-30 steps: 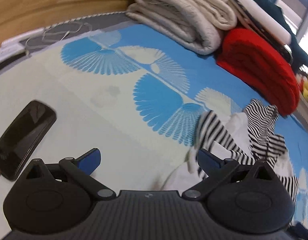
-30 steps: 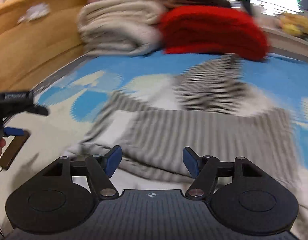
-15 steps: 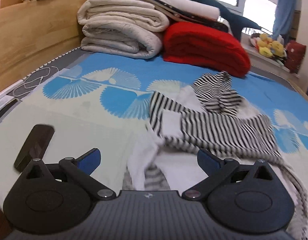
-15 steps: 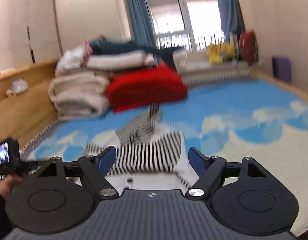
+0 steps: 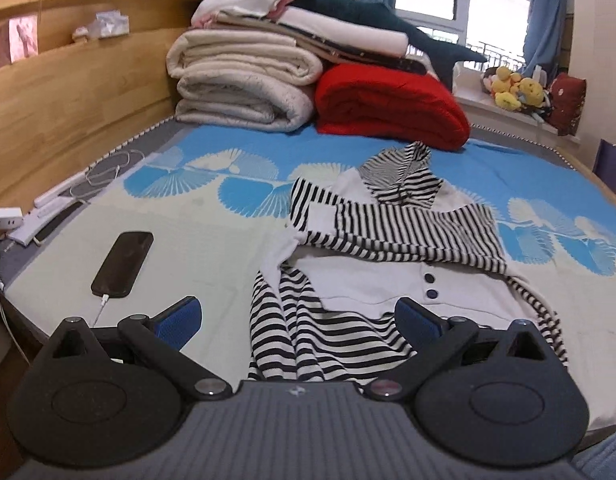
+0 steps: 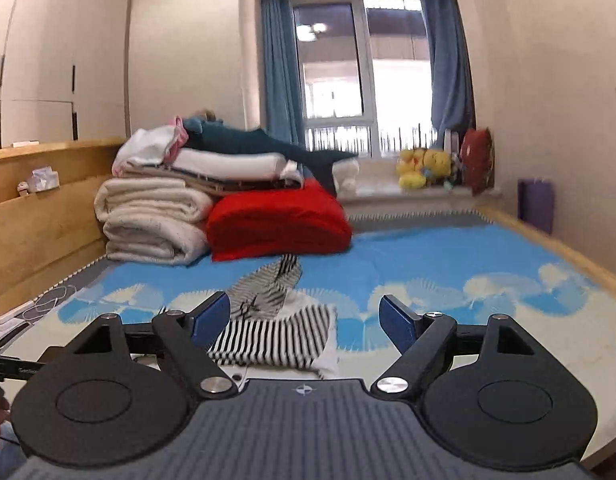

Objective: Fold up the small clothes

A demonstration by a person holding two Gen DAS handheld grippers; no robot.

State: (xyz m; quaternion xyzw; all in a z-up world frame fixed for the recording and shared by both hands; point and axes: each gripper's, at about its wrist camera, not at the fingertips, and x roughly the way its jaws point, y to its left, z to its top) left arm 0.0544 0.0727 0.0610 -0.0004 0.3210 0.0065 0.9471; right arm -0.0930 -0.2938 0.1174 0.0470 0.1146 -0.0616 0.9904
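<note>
A small black-and-white striped hooded garment (image 5: 391, 248) with a white front and two dark buttons lies loosely folded on the bed, its hood toward the blankets. My left gripper (image 5: 300, 318) hangs open above the garment's near striped edge, with nothing between its blue pads. In the right wrist view the same garment (image 6: 276, 336) lies low and ahead. My right gripper (image 6: 306, 320) is raised well above the bed; its jaws are opening and nothing is between them.
A black phone (image 5: 123, 263) on a charging cable lies left of the garment. Folded cream blankets (image 5: 244, 80) and a red blanket (image 5: 391, 106) are stacked at the bed's far end. A wooden headboard (image 5: 68, 108) runs along the left. Power strips and cables (image 5: 48, 208) sit at the left edge.
Both grippers pulled back and rose away from the garment, so more of the bed and room shows. The right jaws widened. The garment now lies released on the bed.
</note>
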